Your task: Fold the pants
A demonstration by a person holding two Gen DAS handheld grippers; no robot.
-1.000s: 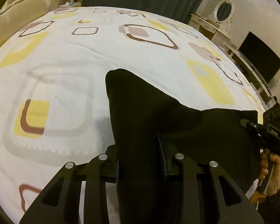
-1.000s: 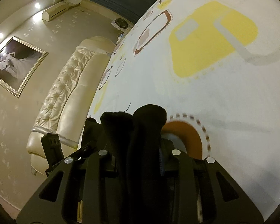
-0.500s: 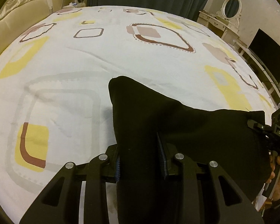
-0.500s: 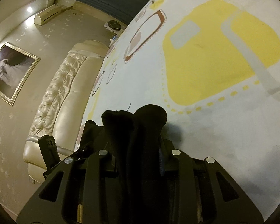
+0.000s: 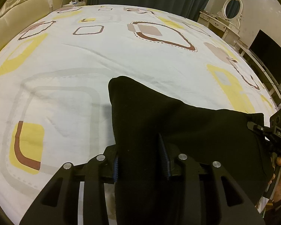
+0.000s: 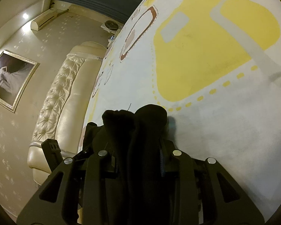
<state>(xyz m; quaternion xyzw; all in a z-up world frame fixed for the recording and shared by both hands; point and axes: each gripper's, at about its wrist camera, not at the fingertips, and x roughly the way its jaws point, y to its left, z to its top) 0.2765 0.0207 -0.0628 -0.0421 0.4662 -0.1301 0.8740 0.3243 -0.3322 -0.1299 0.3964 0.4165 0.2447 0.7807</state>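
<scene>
While both grippers clamp black pants [image 5: 178, 127], the cloth hangs stretched between them over a patterned bed sheet [image 5: 84, 60]. The left gripper [image 5: 140, 161] has 2 fingers pressing a thick bunch of fabric, though its jaws have just been opening slightly. The right gripper [image 6: 138, 161] grips its own bunched corner. The held edge runs side to side from left gripper to right, with the sheet ahead and below, so lowering looks like the coming move.
</scene>
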